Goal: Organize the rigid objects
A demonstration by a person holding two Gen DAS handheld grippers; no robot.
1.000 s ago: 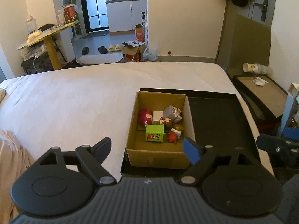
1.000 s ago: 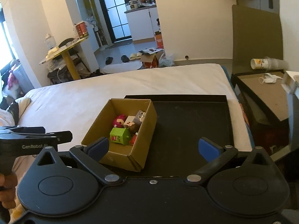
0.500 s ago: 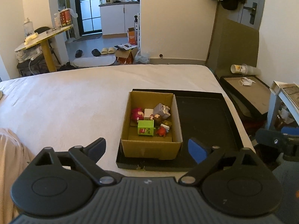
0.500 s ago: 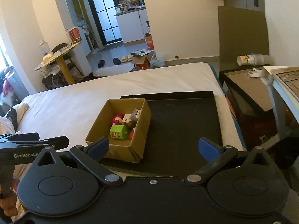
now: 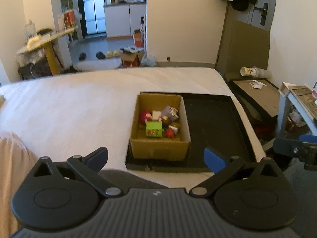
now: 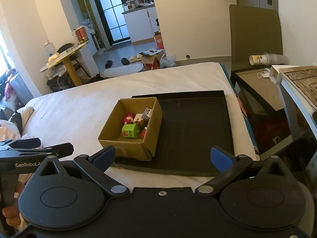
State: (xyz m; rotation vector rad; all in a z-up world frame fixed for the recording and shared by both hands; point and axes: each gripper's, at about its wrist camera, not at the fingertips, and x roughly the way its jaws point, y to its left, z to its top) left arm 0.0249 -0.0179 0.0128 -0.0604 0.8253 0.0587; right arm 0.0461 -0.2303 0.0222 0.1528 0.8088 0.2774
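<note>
**Both tongs empty, toys boxed**

Left tongs (image 5: 156, 156) and right tongs (image 6: 162, 155) are spread wide, holding nothing. Toys (image 5: 158, 122) sit in the cardboard box (image 5: 159, 149) on the black tray (image 6: 194, 123), on the bed (image 5: 69, 109).

Risk: the box is light, so a nudge could slide or tip it.

Versus 1 s ago: both cameras sit further back, box unmoved.

1. Small mixed toys (image 5: 158, 122) heaped inside the open brown cardboard box (image 5: 159, 150) overlap; the lower ones are hidden;
2. the flat black tray (image 6: 196, 123) has its near-left part covered by that box.
</note>
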